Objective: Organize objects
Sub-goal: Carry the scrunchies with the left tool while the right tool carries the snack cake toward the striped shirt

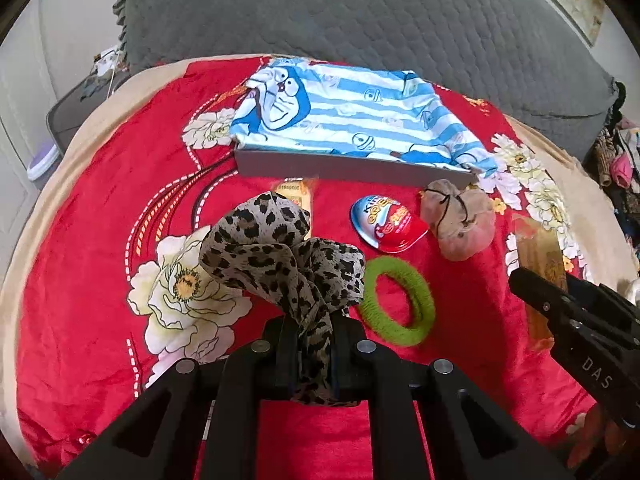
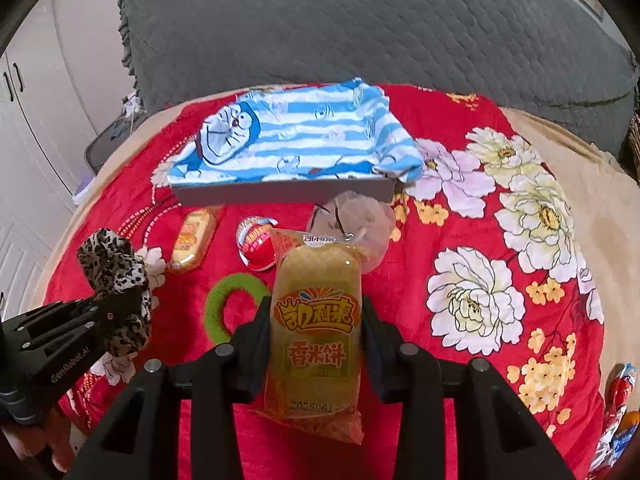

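Observation:
My left gripper (image 1: pixel 312 320) is shut on a leopard-print scrunchie (image 1: pixel 276 248), held above the red floral blanket; it also shows in the right wrist view (image 2: pixel 116 276). My right gripper (image 2: pixel 316 312) is shut on a yellow rice-cake snack packet (image 2: pixel 316 320), seen at the right of the left wrist view (image 1: pixel 540 256). On the blanket lie a green hair ring (image 1: pixel 400 300), a chocolate egg (image 1: pixel 388 222), a small drawstring pouch (image 1: pixel 460 220) and a second snack packet (image 2: pixel 192 244). A grey box (image 1: pixel 352 168) lined with blue striped cartoon cloth (image 1: pixel 352 112) stands behind them.
A grey quilted cushion (image 1: pixel 360 12) backs the blanket (image 1: pixel 92 240). White cupboard doors (image 2: pixel 28 140) stand at the left. More wrapped snacks (image 2: pixel 616 412) lie at the blanket's right edge.

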`<state>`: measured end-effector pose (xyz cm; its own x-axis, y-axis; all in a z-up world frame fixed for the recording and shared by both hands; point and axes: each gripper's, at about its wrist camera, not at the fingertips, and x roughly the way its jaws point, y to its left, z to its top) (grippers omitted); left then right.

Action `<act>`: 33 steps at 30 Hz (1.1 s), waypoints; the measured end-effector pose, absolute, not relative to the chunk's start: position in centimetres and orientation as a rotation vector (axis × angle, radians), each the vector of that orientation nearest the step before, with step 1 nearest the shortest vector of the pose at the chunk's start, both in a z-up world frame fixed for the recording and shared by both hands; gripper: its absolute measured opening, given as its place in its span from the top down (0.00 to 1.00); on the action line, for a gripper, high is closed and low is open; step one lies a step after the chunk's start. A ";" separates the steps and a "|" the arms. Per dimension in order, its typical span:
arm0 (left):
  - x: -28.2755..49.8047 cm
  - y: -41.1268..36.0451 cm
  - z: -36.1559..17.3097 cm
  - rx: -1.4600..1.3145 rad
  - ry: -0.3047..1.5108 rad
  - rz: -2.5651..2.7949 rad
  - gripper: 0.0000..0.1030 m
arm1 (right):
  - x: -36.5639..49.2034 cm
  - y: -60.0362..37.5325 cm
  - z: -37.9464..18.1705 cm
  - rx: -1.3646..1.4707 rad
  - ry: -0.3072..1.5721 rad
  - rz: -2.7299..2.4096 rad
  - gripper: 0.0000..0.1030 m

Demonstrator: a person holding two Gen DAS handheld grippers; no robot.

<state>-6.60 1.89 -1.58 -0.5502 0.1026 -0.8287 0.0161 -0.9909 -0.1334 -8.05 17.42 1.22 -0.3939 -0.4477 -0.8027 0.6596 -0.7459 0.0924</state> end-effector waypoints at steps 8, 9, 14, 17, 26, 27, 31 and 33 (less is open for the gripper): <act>-6.8 2.1 0.2 -1.427 -0.176 2.745 0.89 | -7.8 17.6 2.7 1.089 0.293 -2.159 0.61; -6.8 2.1 0.3 -1.424 -0.181 2.751 0.89 | -7.9 17.6 2.8 1.086 0.287 -2.159 0.61; -7.0 2.4 1.1 -1.400 -0.195 2.755 0.89 | -7.8 17.6 3.9 1.051 0.254 -2.165 0.61; -7.3 2.6 1.7 -1.382 -0.196 2.761 0.89 | -7.8 17.6 4.6 1.022 0.245 -2.178 0.61; -8.6 3.1 3.6 -1.336 -0.213 2.789 0.89 | -8.2 17.2 6.4 0.965 0.230 -2.198 0.61; -8.9 3.2 4.1 -1.330 -0.211 2.792 0.89 | -8.2 17.2 6.5 0.966 0.223 -2.198 0.61; -9.9 3.9 5.5 -1.310 -0.185 2.811 0.89 | -8.9 16.9 7.1 0.960 0.213 -2.209 0.61; -10.7 4.3 6.0 -1.303 -0.183 2.808 0.89 | -9.4 16.8 7.3 0.951 0.222 -2.225 0.61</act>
<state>-10.69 4.31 6.03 -0.6464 0.0861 -0.7581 0.0130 -0.9922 -0.1238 -9.35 16.80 7.28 -0.4881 -0.5351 -0.6895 0.6608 -0.7427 0.1086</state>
